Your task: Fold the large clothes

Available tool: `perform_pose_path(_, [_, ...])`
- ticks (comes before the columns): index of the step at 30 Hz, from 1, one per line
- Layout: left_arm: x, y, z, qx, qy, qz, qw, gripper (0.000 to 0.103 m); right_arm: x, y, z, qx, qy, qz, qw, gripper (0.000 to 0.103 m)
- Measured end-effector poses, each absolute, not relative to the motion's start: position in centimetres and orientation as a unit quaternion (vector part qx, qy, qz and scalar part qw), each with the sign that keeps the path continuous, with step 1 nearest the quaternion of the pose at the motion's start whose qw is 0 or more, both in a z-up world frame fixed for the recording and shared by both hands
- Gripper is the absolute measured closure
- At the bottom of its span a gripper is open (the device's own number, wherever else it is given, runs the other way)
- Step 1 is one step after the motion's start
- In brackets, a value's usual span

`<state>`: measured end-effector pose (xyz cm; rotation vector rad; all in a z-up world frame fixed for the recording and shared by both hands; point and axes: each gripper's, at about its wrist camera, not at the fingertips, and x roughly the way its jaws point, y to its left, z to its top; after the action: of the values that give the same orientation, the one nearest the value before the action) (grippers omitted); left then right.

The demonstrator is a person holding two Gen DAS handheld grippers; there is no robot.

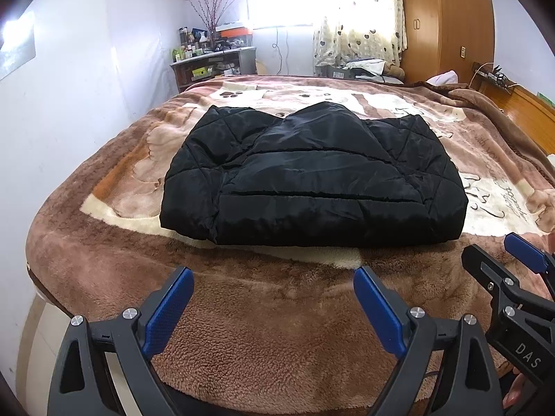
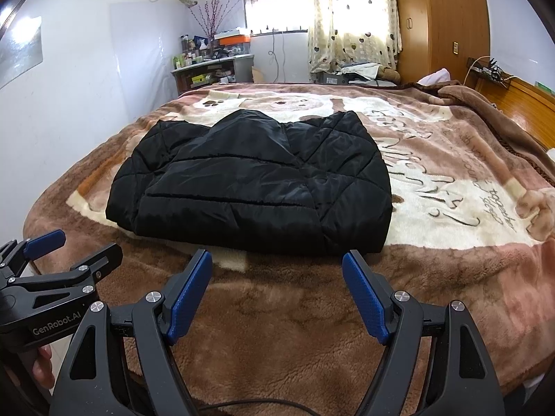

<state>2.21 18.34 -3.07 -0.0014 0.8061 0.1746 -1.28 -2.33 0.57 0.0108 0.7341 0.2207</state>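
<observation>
A black quilted jacket point(image 1: 308, 176) lies folded into a compact rectangle on the brown fleece blanket point(image 1: 263, 312) of a bed; it also shows in the right wrist view point(image 2: 256, 183). My left gripper point(image 1: 274, 277) is open and empty, hovering over the blanket a short way in front of the jacket's near edge. My right gripper point(image 2: 277, 263) is open and empty, also just short of that near edge. Each gripper shows in the other's view, the right gripper point(image 1: 499, 253) at the right edge and the left gripper point(image 2: 73, 242) at the left edge.
The blanket point(image 2: 451, 190) bears a cream bear print and covers the whole bed. A white wall point(image 1: 69, 104) runs along the left. A cluttered shelf point(image 1: 211, 62), a curtained window point(image 1: 357, 14) and a wooden wardrobe point(image 1: 447, 20) stand beyond the far end.
</observation>
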Motion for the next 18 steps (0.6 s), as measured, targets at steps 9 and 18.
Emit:
perform_pose_path(9, [2.15,18.32,-3.18,-0.003,0.392,0.088,0.916,0.009,-1.20,-2.37,0.49,0.007,0.361,0.107,0.926,0.026])
perform_pose_path(18, [2.20,18.34,-3.32,-0.003,0.393,0.085,0.916,0.009,-1.17,-2.36,0.45,0.007,0.362,0.107,0.926,0.026])
